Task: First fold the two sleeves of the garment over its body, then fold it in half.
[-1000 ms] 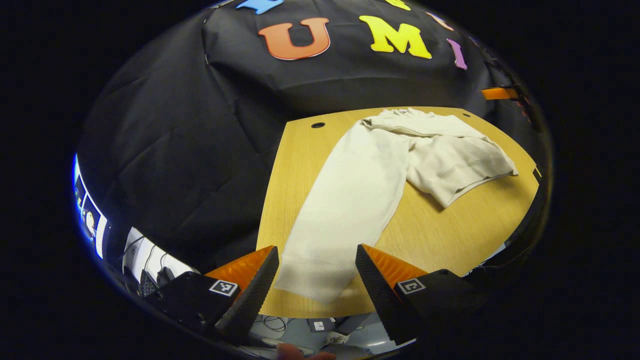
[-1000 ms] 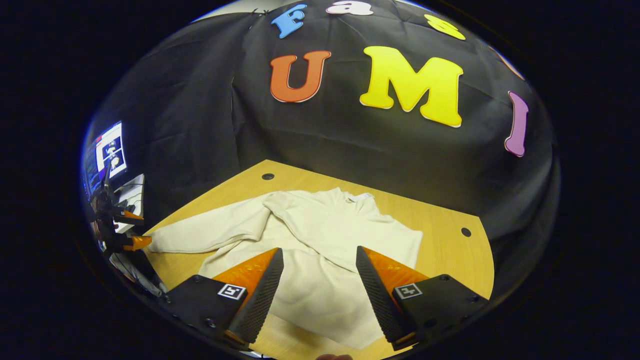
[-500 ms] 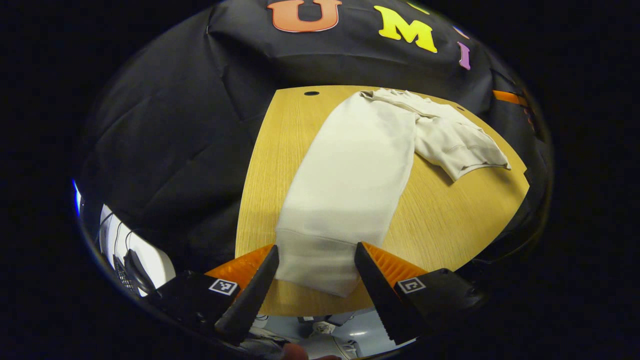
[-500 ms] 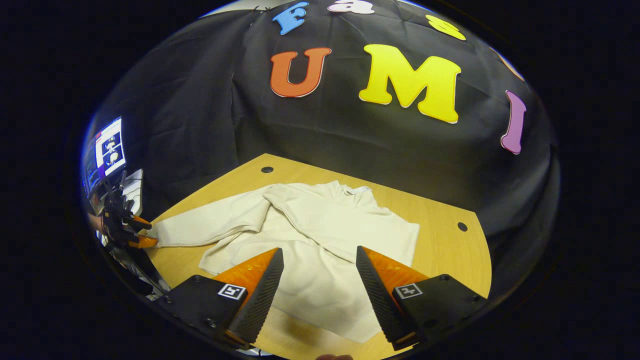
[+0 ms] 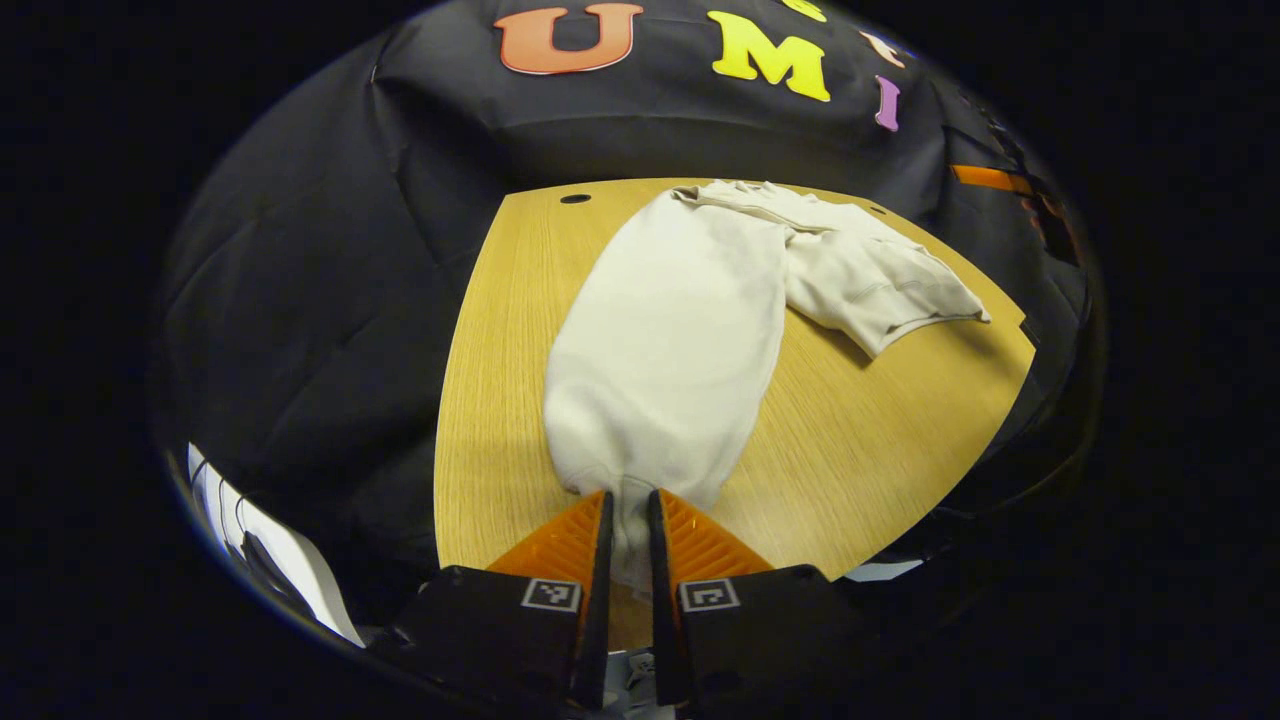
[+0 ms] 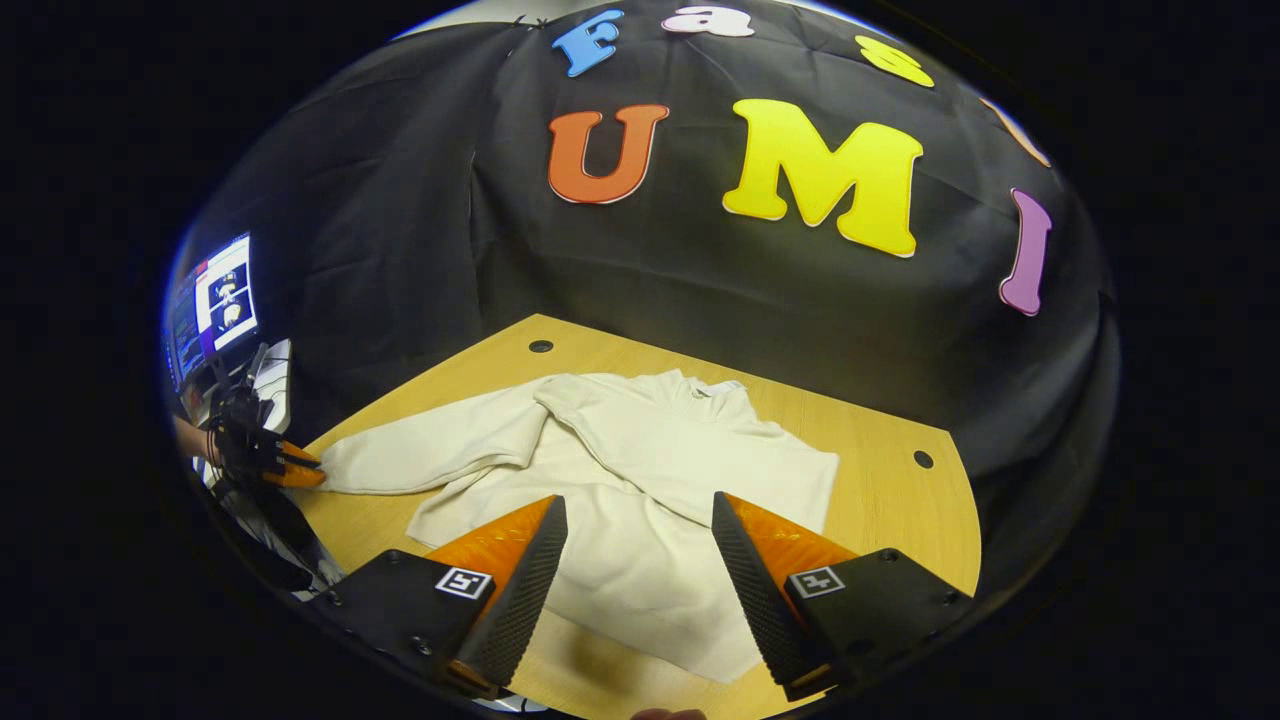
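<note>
I hold two tongs over a wooden tabletop (image 6: 890, 500) where a cream long-sleeved garment (image 6: 640, 500) lies spread, its collar toward the far edge by the black cloth wall. My left tongs (image 5: 627, 540) are closed on the cuff of one sleeve (image 5: 670, 340), both fingers pressing the cloth between them, right at the tabletop's near left edge in the left gripper view. That sleeve stretches straight out from the body, so I judge it is pinched at its tip to be lifted and carried over the body. In the right gripper view the other sleeve (image 6: 640, 440) already lies slanted across the chest. My right tongs (image 6: 638, 560) hover open above the garment's lower hem, near the tabletop's front edge, touching nothing I can see. I read that as waiting, ready for the halving fold once both sleeves are in.
</note>
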`<state>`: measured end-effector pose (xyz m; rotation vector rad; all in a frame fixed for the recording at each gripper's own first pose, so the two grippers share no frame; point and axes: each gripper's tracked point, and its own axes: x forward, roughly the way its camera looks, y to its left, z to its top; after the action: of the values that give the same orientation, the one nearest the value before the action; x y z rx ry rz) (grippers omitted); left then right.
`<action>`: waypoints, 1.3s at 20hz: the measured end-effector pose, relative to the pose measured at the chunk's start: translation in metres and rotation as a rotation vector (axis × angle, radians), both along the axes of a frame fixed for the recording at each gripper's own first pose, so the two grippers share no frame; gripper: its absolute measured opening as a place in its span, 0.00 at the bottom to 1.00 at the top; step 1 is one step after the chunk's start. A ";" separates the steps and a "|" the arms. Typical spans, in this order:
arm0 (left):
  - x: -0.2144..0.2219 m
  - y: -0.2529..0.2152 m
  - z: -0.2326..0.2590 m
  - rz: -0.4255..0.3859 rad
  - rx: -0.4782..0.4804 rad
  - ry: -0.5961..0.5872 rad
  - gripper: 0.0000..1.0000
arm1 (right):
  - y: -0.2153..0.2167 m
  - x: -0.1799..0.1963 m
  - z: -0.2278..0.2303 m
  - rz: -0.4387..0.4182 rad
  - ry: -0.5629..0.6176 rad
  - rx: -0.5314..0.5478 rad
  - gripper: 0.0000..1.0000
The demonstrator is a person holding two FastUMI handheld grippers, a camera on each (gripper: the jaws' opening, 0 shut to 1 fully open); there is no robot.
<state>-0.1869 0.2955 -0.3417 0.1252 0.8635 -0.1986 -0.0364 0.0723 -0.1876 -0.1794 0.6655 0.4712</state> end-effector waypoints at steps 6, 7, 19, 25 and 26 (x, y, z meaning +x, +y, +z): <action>0.014 -0.004 0.029 0.041 -0.005 -0.024 0.06 | -0.014 0.002 0.004 -0.028 -0.006 0.024 0.92; 0.021 -0.004 0.039 0.058 -0.011 -0.041 0.06 | -0.017 0.002 0.005 -0.032 -0.008 0.028 0.92; 0.162 -0.054 0.197 0.061 0.015 -0.265 0.04 | -0.087 0.032 0.041 -0.158 -0.082 0.127 0.92; 0.251 -0.091 0.293 -0.013 0.055 -0.432 0.03 | -0.154 0.046 0.054 -0.293 -0.123 0.162 0.92; 0.267 -0.104 0.307 -0.054 0.068 -0.462 0.03 | -0.165 0.047 0.055 -0.314 -0.126 0.167 0.92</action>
<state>0.0804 0.1918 -0.0351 0.2475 0.4066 -0.1810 0.0105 -0.0922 -0.1322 0.0533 0.5165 0.2093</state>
